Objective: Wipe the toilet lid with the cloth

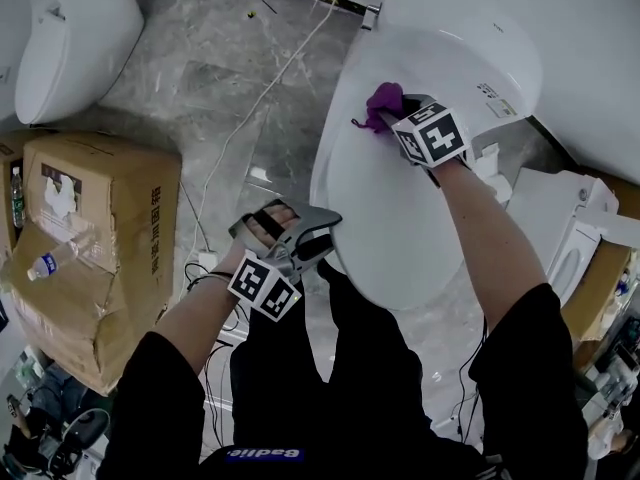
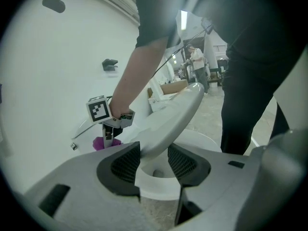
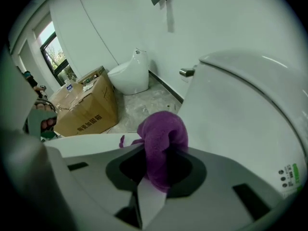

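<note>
The white toilet lid (image 1: 400,218) fills the middle of the head view. Near its back end, by the tank (image 1: 480,28), my right gripper (image 1: 395,116) is shut on a bunched purple cloth (image 1: 383,101), which touches the lid. In the right gripper view the cloth (image 3: 163,143) sticks up from between the jaws of that gripper (image 3: 159,170). My left gripper (image 1: 300,230) is at the lid's front left edge. In the left gripper view the lid's edge (image 2: 173,114) lies between the open jaws of this gripper (image 2: 154,160), raised above the bowl (image 2: 197,141).
A second white toilet (image 1: 60,28) stands at the far left. Cardboard boxes (image 1: 100,228) with a water bottle (image 1: 55,260) sit on the left. A white cable (image 1: 260,98) runs over the marble floor. Another white fixture (image 1: 570,228) stands to the right.
</note>
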`<state>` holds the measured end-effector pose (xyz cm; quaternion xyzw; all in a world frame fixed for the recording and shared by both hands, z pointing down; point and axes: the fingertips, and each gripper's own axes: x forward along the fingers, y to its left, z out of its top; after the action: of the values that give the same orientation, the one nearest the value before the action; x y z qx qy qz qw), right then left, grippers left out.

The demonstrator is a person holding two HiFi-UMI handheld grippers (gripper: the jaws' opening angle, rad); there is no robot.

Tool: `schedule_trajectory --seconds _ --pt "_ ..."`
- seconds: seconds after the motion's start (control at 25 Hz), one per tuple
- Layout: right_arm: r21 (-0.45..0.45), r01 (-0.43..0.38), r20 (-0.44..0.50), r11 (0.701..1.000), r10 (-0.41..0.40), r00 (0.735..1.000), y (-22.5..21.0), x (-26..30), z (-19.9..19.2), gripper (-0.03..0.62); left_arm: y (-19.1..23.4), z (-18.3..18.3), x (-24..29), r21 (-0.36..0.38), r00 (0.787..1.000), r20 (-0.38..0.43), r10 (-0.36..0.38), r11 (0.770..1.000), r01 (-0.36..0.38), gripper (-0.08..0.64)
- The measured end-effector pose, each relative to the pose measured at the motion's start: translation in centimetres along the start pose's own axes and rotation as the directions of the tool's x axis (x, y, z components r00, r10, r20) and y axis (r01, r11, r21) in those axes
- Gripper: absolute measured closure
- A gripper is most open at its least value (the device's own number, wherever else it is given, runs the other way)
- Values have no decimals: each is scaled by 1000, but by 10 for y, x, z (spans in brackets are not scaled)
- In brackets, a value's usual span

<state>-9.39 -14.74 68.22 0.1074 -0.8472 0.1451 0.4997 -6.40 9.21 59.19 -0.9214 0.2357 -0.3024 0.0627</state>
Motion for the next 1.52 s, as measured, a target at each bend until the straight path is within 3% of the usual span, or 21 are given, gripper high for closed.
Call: schedule_trajectory --seconds 0.28,0.44,0.84,1.08,1.28,1.52 --pt "-19 -3 15 1000 3 1000 33 7 23 497 -2 -2 -2 -6 999 16 -39 999 39 379" --pt "-1 25 24 1000 -25 999 28 -7 7 497 -3 -5 -4 -6 998 26 -56 998 56 376" --pt "161 151 -60 975 -143 988 -54 -80 -124 497 -5 -11 -4 6 996 -18 -84 996 84 374" --pt "205 166 -103 965 -148 984 -77 -112 -188 497 -7 -14 -3 -3 994 -90 -65 998 65 374" --pt "161 163 -97 973 -149 984 -68 -114 -186 497 -7 -16 -2 10 987 -141 -75 997 77 374" --pt "155 123 -36 980 -119 992 -33 -101 -145 499 -10 -17 -1 25 984 -157 -80 996 85 374"
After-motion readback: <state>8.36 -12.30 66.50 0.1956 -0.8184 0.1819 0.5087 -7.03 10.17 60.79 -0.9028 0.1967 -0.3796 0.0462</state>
